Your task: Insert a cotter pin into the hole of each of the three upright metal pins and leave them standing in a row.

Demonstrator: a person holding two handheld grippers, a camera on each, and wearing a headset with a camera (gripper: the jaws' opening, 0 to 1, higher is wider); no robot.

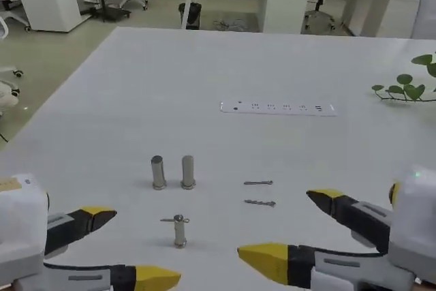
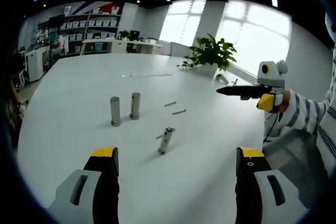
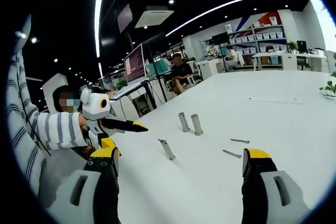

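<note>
ahead of both claws, on the white table (image 1: pixel 136 86), stand the three metal pins. left claw (image 1: pixel 133 247): jaws spread wide, nothing held. right claw (image 1: pixel 279 224): the same, wide open and empty.

fitted pin (image 1: pixel 179 231): upright, between the two claws, nearer the left one. a cotter pin (image 1: pixel 170 220) sits through the hole near its top, with the tail poking out on the left claw's side.

first bare pin (image 1: pixel 158 172) and second bare pin (image 1: pixel 188 172): upright, close side by side, farther out beyond the fitted pin. no cotter pin in either.

near loose cotter pin (image 1: pixel 260 202) lies flat just beyond the right claw's tips. far loose cotter pin (image 1: pixel 258 182) lies a little farther out, almost parallel to it.

step, as i judge it: one of three done, and i am between insertions.

next move calls for the right claw to close on the near loose cotter pin. it is thin and flat on the table, so the grip must be low and fine. the left claw should steady a bare pin while the tip finds the hole. the fitted pin stands apart from the other two, so it will likely need lining up for the row.
</note>
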